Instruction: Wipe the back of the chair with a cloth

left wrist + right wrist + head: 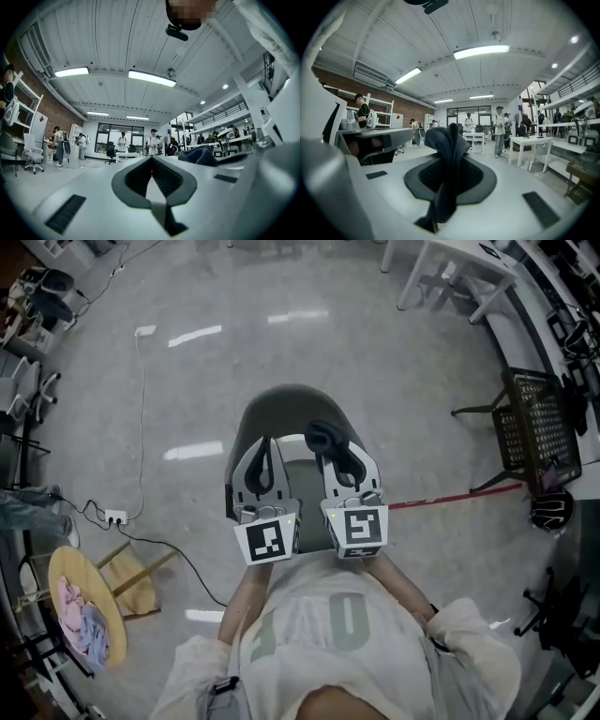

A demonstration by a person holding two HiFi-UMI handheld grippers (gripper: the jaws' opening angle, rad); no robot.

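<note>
Our shirt (pixel 328 620) sits nearest; beyond it the left gripper (pixel 266 460) and right gripper (pixel 336 448) hang over the chair (pixel 281 407). Left gripper view: we see jaws together, empty. Right gripper view: jaws clamp the dark cloth (pixel 447 150).

power strip (pixel 115 517): white, on the floor (pixel 309 343), well left of the left hand-held gripper (pixel 266 446); a white cable (pixel 142 418) leads from it
round stool (pixel 80 568): wooden, farther left still, pink and blue fabric (pixel 81 626) on top
mesh chair (pixel 534 423): black, well right of the right hand-held gripper (pixel 334 448)
red strip (pixel 450 495): on the floor, right of that hand-held gripper
</note>
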